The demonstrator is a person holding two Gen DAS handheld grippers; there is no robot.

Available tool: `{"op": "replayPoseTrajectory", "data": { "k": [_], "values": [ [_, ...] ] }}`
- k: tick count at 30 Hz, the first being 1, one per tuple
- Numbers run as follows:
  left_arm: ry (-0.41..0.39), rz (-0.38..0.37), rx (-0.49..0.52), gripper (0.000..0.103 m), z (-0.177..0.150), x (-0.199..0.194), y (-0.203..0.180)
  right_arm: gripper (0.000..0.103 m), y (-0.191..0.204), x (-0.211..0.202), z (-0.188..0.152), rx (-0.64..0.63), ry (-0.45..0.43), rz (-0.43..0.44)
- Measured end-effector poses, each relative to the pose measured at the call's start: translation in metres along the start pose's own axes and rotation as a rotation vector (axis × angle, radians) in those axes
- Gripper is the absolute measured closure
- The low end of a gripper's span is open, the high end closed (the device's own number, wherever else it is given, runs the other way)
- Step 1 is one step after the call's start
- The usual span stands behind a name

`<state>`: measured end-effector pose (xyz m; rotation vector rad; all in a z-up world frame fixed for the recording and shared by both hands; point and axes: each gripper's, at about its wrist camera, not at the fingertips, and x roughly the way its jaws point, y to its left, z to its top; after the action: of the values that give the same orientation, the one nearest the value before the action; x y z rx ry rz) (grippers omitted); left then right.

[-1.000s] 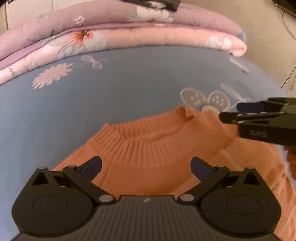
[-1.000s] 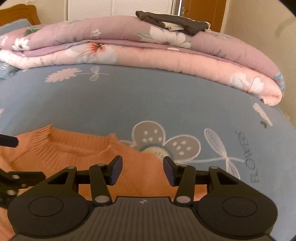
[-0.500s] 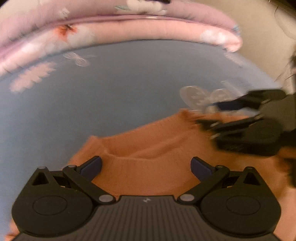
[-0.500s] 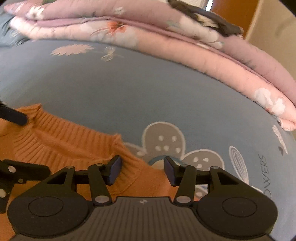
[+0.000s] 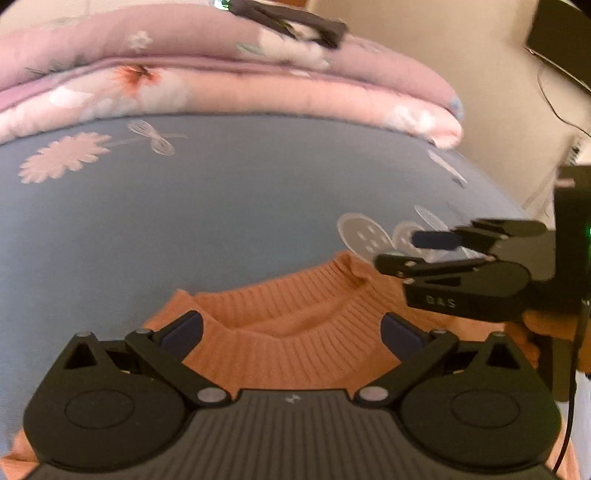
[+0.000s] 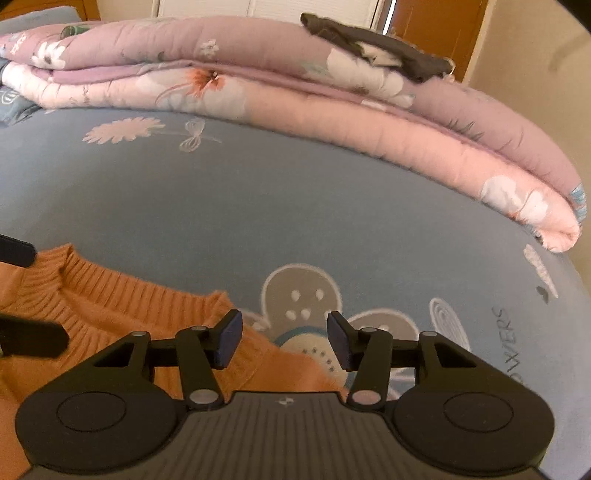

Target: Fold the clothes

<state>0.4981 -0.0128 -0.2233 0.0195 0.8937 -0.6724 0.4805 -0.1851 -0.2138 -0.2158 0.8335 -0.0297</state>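
Behind, a folded pink quilt [image 6: 332, 122] lies on the blue floral sheet [image 6: 258, 206].

A bed fills both views, covered by a blue sheet [image 6: 295, 206] printed with pale flowers, dragonflies and some lettering. Along its far side lies a folded pink and mauve quilt [image 6: 295, 92] with a floral print, and a dark garment [image 6: 373, 48] rests on top of it. Behind are a cream wall [image 5: 461, 55], white louvred doors [image 6: 266, 7] and brown woodwork [image 6: 443, 33], all in warm light.
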Motion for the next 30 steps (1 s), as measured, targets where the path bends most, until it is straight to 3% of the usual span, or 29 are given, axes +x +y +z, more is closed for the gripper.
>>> {"op": "replayPoseTrajectory", "data": {
  "k": [7,13,20,30],
  "values": [
    [0.062,0.114,0.038,0.001,0.0,0.034,0.008,0.044,0.008,0.029,-0.002,-0.042,0.025,-0.049],
    [0.036,0.118,0.005,0.001,0.001,0.027,0.009,0.044,0.001,0.024,0.001,-0.017,0.024,-0.03],
    [-0.042,0.115,0.003,0.001,-0.002,-0.04,-0.011,0.043,-0.009,-0.032,-0.014,0.04,-0.015,0.024],
    [0.073,0.158,-0.038,0.001,-0.06,-0.11,-0.053,0.042,-0.001,-0.119,-0.066,0.055,0.078,0.076]
  ]
}}
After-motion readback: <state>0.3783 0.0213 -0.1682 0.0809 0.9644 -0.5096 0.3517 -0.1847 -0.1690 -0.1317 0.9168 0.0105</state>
